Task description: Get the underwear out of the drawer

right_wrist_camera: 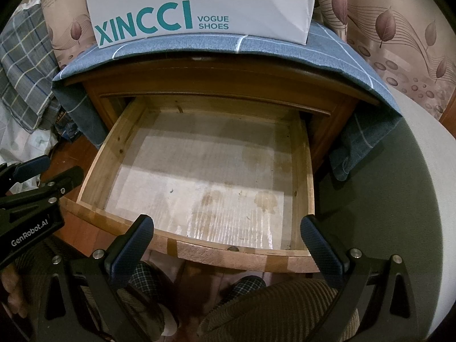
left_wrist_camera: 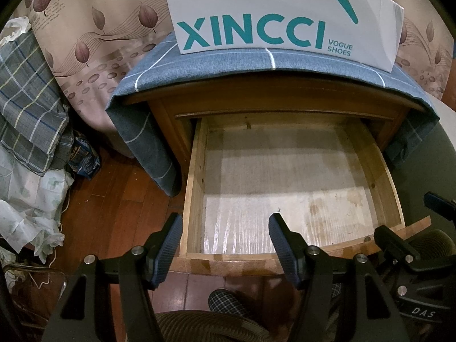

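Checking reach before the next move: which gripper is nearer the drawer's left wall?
Left. The left gripper hangs over the drawer front's left corner; the right gripper hangs over the front's middle and right.

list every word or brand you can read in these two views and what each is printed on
"XINCCI" in large teal letters on the white shoe box.
"VOGUE SHOES" in small teal letters on the same box, right of the brand.
"GenRobot.AI" on the body of the left gripper, seen from the right wrist view.
"DAS" on the body of the right gripper, cut off by the frame.
Print on the blue packet on the floor is too blurred to read.
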The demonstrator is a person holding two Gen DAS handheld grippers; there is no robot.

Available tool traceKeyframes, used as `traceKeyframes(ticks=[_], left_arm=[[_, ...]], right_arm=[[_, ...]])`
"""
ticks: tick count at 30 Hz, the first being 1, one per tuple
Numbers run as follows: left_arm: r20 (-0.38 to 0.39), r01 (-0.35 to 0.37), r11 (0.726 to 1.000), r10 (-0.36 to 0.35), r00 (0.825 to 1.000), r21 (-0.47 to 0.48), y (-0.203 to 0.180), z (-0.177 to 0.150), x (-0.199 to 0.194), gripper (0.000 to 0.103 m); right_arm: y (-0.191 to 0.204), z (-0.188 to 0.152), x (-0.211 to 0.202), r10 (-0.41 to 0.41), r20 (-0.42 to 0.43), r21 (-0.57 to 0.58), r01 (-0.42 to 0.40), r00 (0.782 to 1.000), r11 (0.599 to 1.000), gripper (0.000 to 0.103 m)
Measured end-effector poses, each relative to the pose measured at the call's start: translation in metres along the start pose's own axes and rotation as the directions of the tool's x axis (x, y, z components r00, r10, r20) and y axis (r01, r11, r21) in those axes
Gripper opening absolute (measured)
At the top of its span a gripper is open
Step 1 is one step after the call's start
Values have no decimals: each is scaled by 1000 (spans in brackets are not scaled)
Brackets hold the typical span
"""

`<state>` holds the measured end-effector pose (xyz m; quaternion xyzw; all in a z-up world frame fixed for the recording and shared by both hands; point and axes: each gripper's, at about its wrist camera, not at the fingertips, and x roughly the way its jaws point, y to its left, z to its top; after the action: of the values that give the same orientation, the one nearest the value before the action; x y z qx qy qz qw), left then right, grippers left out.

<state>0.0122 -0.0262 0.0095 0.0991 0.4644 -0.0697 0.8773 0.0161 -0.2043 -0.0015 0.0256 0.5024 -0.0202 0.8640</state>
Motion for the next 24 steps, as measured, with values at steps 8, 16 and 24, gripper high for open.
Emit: traceKeyframes(ticks=[8,16,24], left_arm=[[-1,1,1000,-1,1000,1,0,-1,0,64],[-1,-4,1000,4,1000,2,2,-4,-2,64],[10,-8,1000,8,1000,16,0,-5,-2,64]], right_arm=[[0,0,0,0,0,0,0,1000,1000,102],[0,0,0,0,-1,0,0,1000,1000,102],[0,0,1,0,-1,0,0,1000,1000,102]])
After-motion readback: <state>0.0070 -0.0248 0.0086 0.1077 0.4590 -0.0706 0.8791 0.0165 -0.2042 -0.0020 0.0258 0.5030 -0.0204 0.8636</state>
